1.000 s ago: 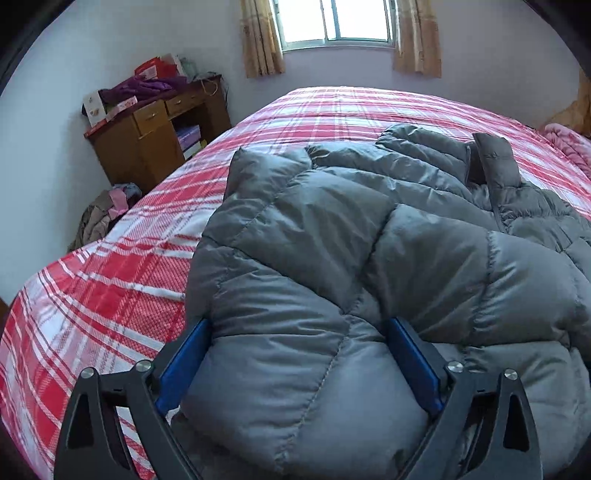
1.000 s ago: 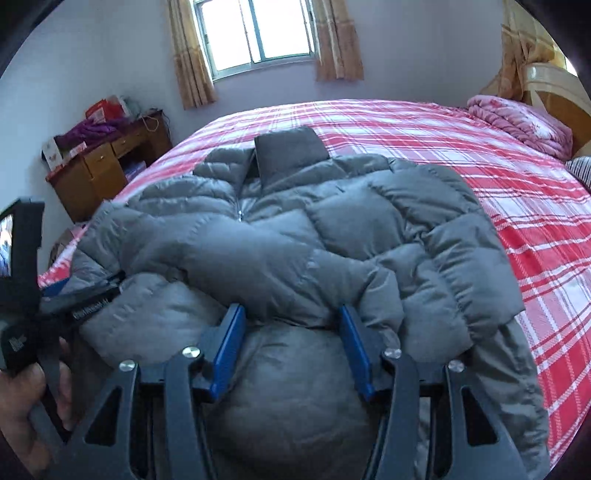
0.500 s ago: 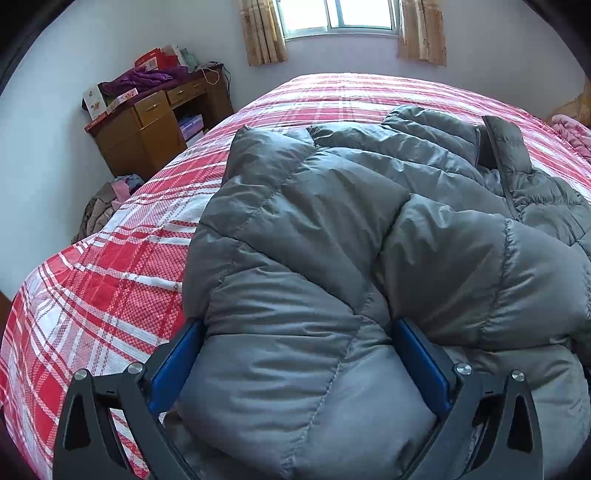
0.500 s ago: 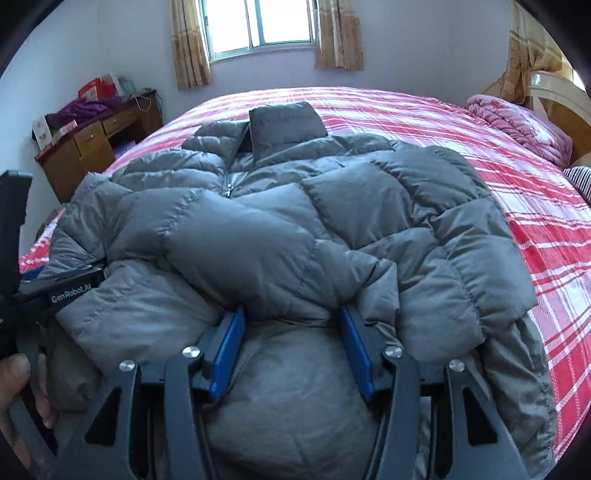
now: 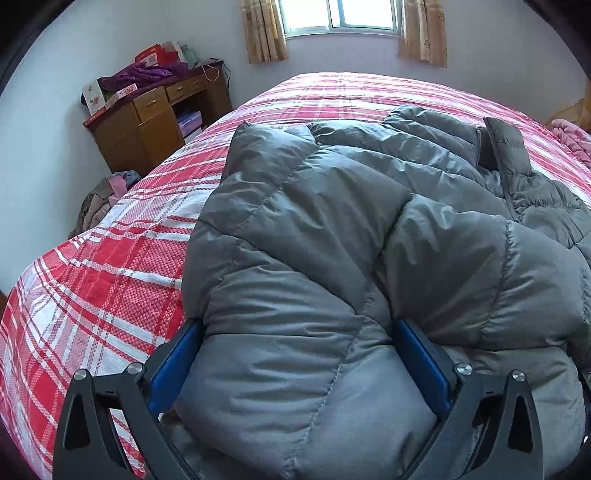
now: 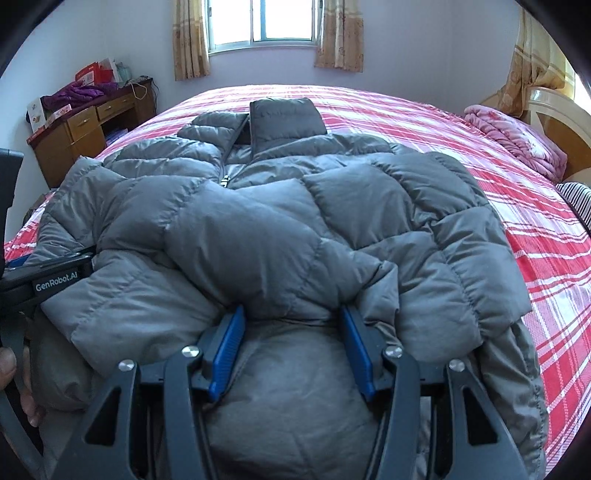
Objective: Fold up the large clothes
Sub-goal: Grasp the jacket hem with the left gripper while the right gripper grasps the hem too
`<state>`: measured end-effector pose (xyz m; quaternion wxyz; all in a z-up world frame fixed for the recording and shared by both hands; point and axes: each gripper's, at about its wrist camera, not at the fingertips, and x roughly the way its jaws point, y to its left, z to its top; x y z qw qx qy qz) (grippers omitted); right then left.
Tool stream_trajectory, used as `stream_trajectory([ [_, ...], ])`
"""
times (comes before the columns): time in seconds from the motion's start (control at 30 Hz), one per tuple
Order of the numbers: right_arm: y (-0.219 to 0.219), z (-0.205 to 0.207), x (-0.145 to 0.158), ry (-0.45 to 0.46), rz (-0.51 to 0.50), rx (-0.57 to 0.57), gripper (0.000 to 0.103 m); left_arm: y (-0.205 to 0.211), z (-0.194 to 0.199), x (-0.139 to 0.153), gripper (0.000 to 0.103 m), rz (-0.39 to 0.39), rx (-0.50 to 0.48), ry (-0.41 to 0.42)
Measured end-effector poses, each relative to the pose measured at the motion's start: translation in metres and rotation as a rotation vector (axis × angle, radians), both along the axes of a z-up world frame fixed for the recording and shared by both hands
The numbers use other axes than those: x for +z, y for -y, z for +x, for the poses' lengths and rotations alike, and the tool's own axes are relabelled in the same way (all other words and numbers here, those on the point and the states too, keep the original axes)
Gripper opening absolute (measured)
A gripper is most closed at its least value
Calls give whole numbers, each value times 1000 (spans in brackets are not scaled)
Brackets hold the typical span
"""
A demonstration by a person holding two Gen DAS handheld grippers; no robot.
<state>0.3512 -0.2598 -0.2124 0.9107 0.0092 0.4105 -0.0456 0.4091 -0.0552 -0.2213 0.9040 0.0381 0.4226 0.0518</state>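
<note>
A grey puffer jacket lies face up on the red plaid bed, collar toward the window. Its lower part is bunched and doubled up over the chest. My left gripper is shut on a thick wad of the jacket's left hem side, which fills the gap between the blue pads. My right gripper is shut on the jacket near the hem's middle, with padding bulging between the pads. The left tool's black frame shows at the right view's left edge, with a hand below it.
A wooden desk piled with purple cloth and boxes stands left of the bed. Clothes lie heaped on the floor beside it. A pink blanket and a headboard are at the right. A curtained window is beyond.
The right gripper has tipped a little, so the jacket now sits higher and larger in its view. Both grips on the jacket are unchanged, and the left gripper has barely moved.
</note>
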Motion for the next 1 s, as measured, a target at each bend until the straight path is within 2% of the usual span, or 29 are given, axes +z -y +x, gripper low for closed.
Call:
stream_trajectory([
  [0.3, -5, 2, -1, -5, -25, -5, 57, -2, -1, 1, 102, -1, -3, 0],
  [0.47, -9, 3, 0, -19, -47, -1, 57, -1, 2, 7, 102, 8, -16, -38],
  [0.5, -10, 4, 3, -29, -62, 11, 57, -3, 0, 15, 102, 9, -26, -60],
  [0.57, -5, 1, 15, -36, -36, 14, 57, -8, -7, 34, 102, -31, -44, -45],
  [0.63, 3, -8, 37, 29, 15, -25, 61, -16, -16, 65, 102, -81, -58, 37],
  [0.73, 1, -5, 62, 108, 5, -45, 63, -14, -1, 85, 102, -87, -52, 75],
  [0.83, -5, 23, 61, 76, 57, -44, 63, -9, 26, 68, 102, -69, -34, 27],
  [0.93, -11, 44, 44, 45, 46, -38, 63, -5, 45, 30, 102, -26, -21, -56],
  [1.0, -5, 57, 27, -1, 67, -52, 63, -8, 46, 13, 102, -33, -19, -71],
])
